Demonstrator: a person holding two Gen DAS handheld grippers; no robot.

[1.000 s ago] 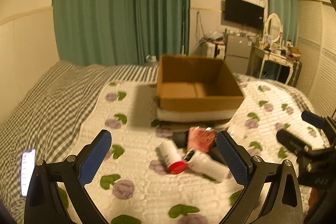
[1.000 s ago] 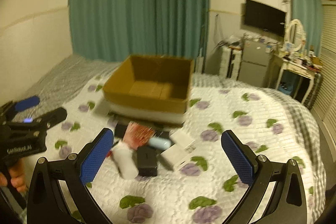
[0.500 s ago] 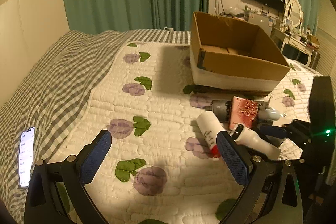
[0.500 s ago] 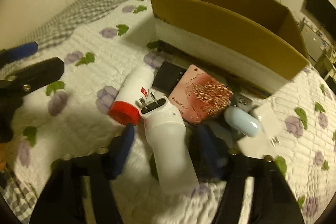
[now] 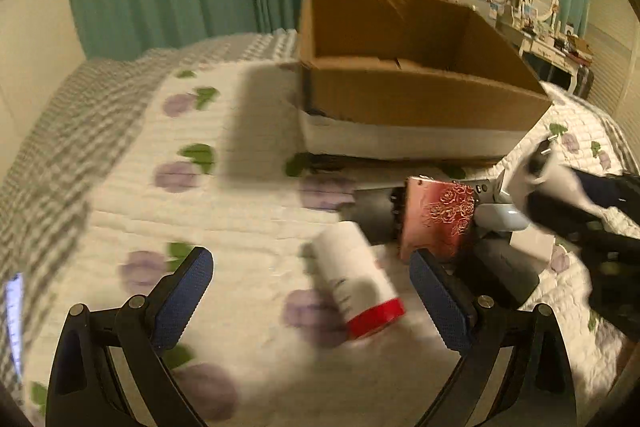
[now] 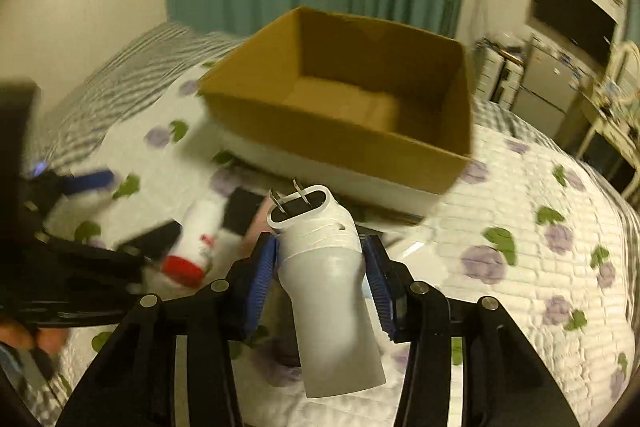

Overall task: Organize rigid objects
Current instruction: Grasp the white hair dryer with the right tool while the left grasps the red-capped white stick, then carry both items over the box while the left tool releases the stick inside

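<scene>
Grippers over the quilted bed [image 5: 248,227], one loaded.
We find the right gripper [image 6: 322,267] clamped on the white plug adapter [image 6: 324,267] (prongs toward the cardboard box [image 6: 340,131]); left gripper [image 5: 312,291] spread wide around the red-capped bottle [image 5: 356,287], pink case [image 5: 440,219] beside.

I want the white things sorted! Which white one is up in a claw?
The white plug, metal prongs on top, clamped in the right claw. The white red-capped bottle lies on the bed.
</scene>
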